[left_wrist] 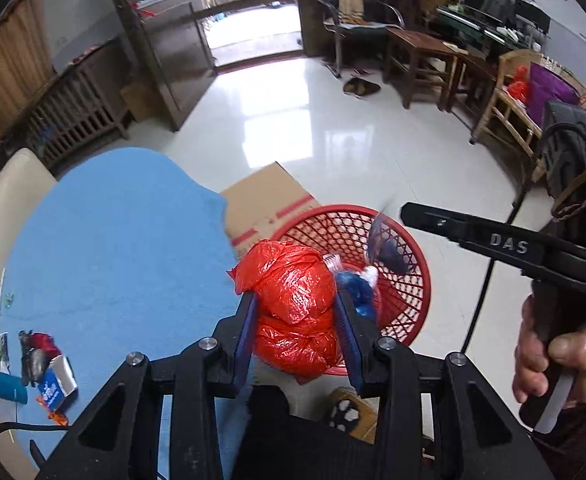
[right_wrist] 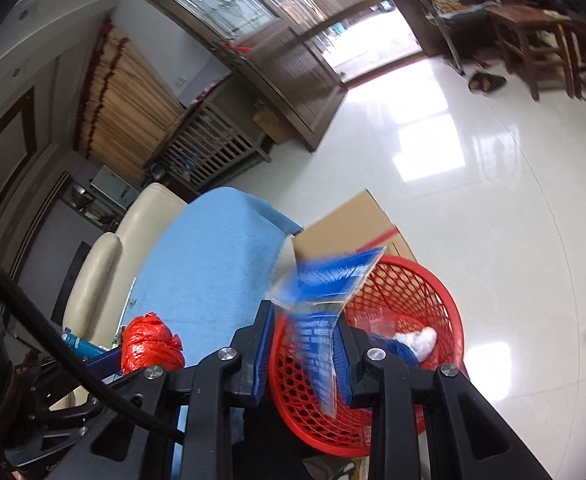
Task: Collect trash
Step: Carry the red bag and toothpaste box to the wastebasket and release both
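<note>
My left gripper (left_wrist: pixel 295 300) is shut on a crumpled red plastic bag (left_wrist: pixel 293 304), held at the near rim of the red mesh basket (left_wrist: pixel 409 292); the bag also shows in the right wrist view (right_wrist: pixel 151 342). My right gripper (right_wrist: pixel 303 326) is open over the basket (right_wrist: pixel 425 288), and a blurred blue wrapper (right_wrist: pixel 329 280) is between its fingers, loose and falling. In the left wrist view that wrapper (left_wrist: pixel 385 240) is a blur in the air below the right gripper's fingers (left_wrist: pixel 433 218). Blue and white trash (right_wrist: pixel 413 342) lies in the basket.
A blue-covered table (left_wrist: pixel 113 240) holds more litter at its near left corner: a blue-white carton (left_wrist: pixel 55 386) and dark and red scraps (left_wrist: pixel 37 350). A cardboard box (left_wrist: pixel 269 200) stands behind the basket. Cream chairs (right_wrist: pixel 105 264) are left of the table. Glossy tiled floor stretches beyond.
</note>
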`<state>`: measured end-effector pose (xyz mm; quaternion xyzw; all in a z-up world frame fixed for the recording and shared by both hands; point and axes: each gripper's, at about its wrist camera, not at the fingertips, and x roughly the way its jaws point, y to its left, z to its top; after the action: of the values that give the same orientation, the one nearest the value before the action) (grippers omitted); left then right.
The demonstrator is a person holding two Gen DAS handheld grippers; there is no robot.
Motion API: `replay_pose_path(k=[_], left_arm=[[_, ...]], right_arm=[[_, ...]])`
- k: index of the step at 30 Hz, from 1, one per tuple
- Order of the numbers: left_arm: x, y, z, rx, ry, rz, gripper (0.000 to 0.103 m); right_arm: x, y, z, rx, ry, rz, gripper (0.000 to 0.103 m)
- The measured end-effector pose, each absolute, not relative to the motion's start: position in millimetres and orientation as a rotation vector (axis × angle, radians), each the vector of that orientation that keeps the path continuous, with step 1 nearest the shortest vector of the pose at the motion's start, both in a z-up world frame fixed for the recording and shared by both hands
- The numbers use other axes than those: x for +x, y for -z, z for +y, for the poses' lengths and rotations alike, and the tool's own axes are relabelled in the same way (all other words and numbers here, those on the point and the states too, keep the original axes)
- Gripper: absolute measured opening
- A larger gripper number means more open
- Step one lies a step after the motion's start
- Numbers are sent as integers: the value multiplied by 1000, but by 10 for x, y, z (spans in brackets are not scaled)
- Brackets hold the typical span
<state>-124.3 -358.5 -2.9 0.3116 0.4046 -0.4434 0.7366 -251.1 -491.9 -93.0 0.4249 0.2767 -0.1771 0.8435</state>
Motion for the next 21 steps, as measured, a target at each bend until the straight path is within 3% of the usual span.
replay_pose_path(k=[15, 21], left_arm=[[-1333, 36, -3623, 686, 1023, 917, 42], [-1337, 71, -3524, 684, 1020, 914, 52]], right_arm=[[-2625, 977, -5016, 937, 408, 586, 30], [-2686, 955, -5023, 944, 408, 572, 30]])
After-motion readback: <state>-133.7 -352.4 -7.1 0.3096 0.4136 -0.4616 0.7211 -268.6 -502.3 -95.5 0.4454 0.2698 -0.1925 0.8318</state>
